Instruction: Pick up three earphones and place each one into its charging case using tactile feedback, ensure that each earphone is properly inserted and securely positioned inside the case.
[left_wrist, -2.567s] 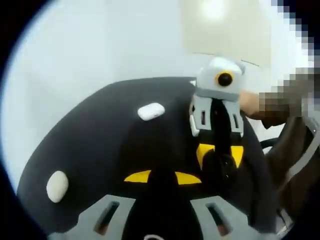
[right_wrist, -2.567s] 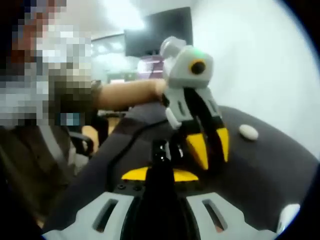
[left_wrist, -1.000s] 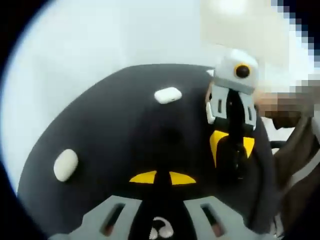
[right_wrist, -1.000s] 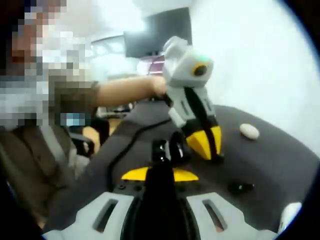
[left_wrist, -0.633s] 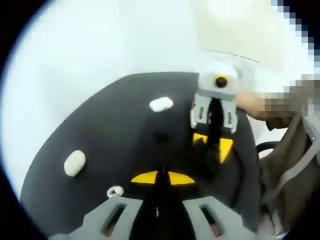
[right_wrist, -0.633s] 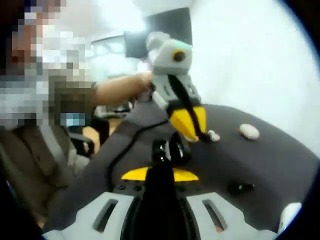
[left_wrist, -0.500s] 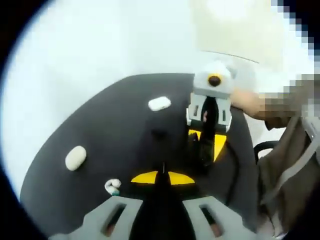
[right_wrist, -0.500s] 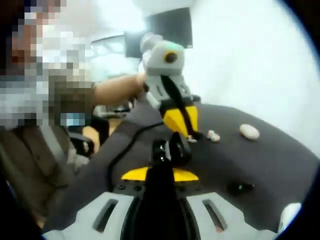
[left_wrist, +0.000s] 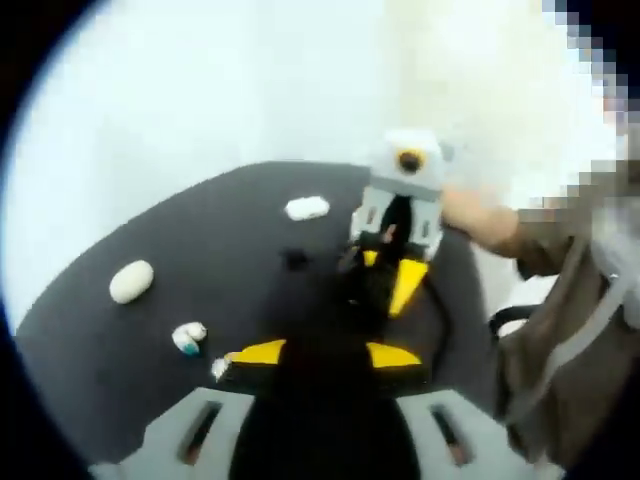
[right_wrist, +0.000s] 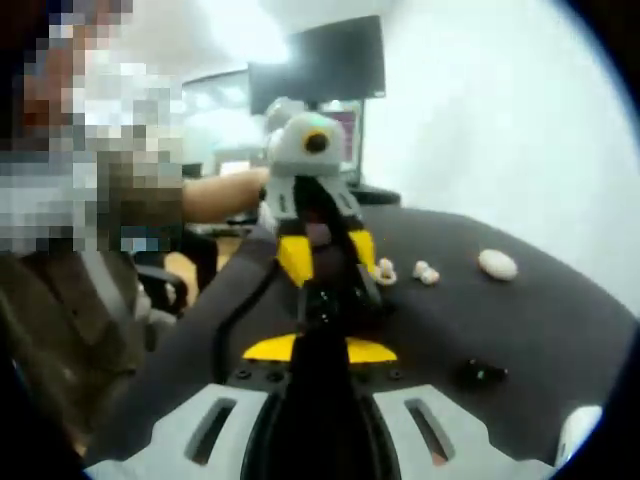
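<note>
My right gripper (right_wrist: 320, 349) is shut on a glossy black charging case (right_wrist: 325, 298), held above the dark mat (right_wrist: 520, 320). My left gripper (right_wrist: 327, 256) faces it, its yellow jaws apart on either side of the case's top. In the left gripper view my own jaws (left_wrist: 325, 354) stand open, and the right gripper (left_wrist: 388, 272) hangs just beyond them. Two white earphones (right_wrist: 384, 270) (right_wrist: 427, 272) lie on the mat past the case. A black earphone (right_wrist: 480, 373) lies to the right. A white earphone with a teal tip (left_wrist: 188, 337) lies left of my jaws.
Two white cases (left_wrist: 307, 208) (left_wrist: 131, 281) rest on the mat; in the right gripper view one white case (right_wrist: 497, 263) lies far right, another (right_wrist: 575, 430) at the lower right edge. A person's sleeve (left_wrist: 560, 330) and a dark monitor (right_wrist: 320, 65) are nearby.
My left gripper has come across to the black case in the right gripper and its jaws have spread apart. The right gripper has stayed put, holding the case.
</note>
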